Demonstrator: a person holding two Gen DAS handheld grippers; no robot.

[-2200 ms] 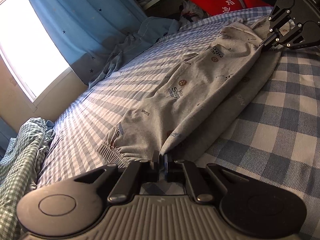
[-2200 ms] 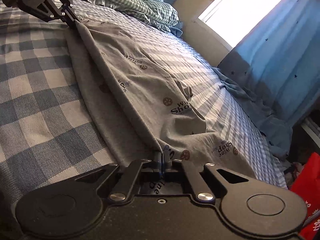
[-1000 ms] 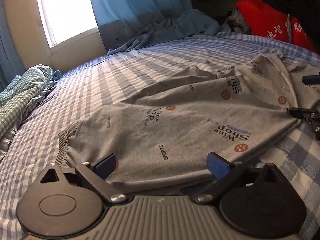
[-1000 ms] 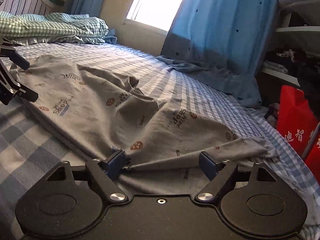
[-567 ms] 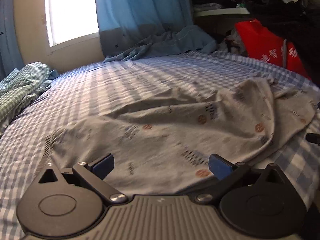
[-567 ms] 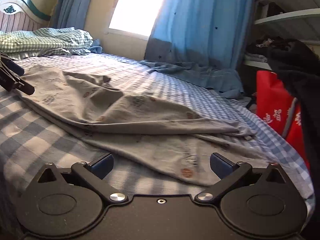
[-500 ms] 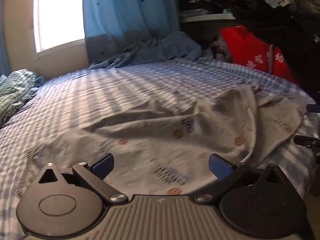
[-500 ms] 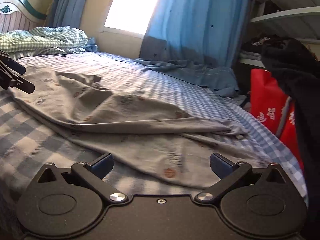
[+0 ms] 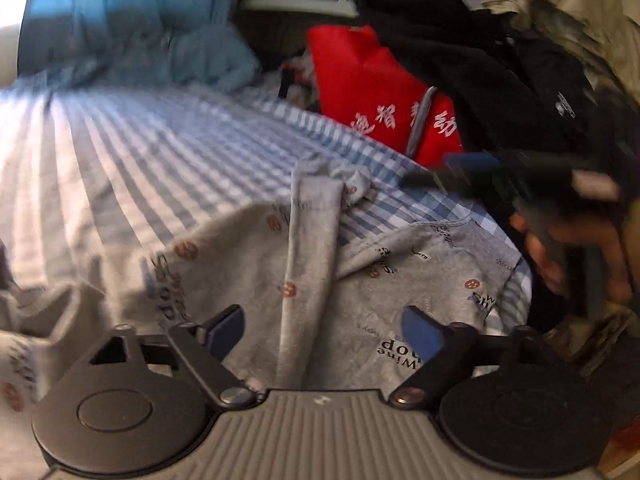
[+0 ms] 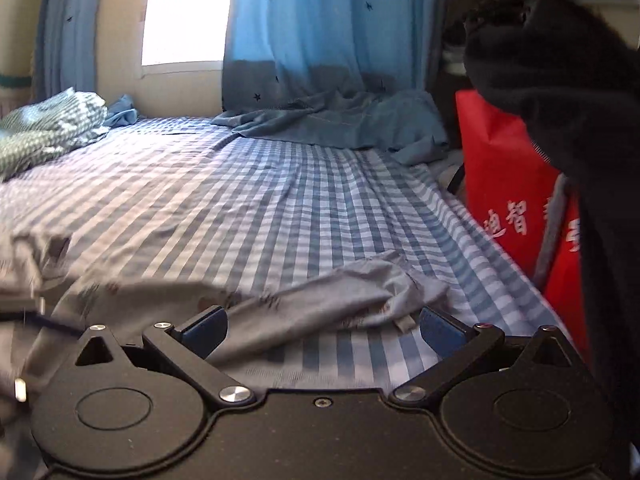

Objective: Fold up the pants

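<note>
The grey printed pants (image 9: pixel 240 252) lie on the blue checked bed sheet (image 9: pixel 160 152), with a raised fold running toward their far end. My left gripper (image 9: pixel 322 332) hovers low over that fold. Its jaws are closing, cloth lies below and between them, and the blue pads (image 9: pixel 224 330) press on nothing. The right gripper (image 9: pixel 440 170) shows blurred at the right, held by a hand (image 9: pixel 552 256). In the right wrist view my right gripper (image 10: pixel 322 328) stands wide open just short of the pants' rumpled end (image 10: pixel 340 300), gripping nothing.
A red bag with white characters (image 10: pixel 508 200) stands against the bed's right edge, under dark clothes (image 10: pixel 560 80). Blue curtains (image 10: pixel 320 40) and crumpled blue cloth (image 10: pixel 340 120) close the far side. A green checked quilt (image 10: pixel 44 128) lies at the far left.
Both grippers, earlier shut on the pants' edge, have let go. Both views have swung right toward the pants' far end and the red bag. The left jaws stand narrower than half a second ago.
</note>
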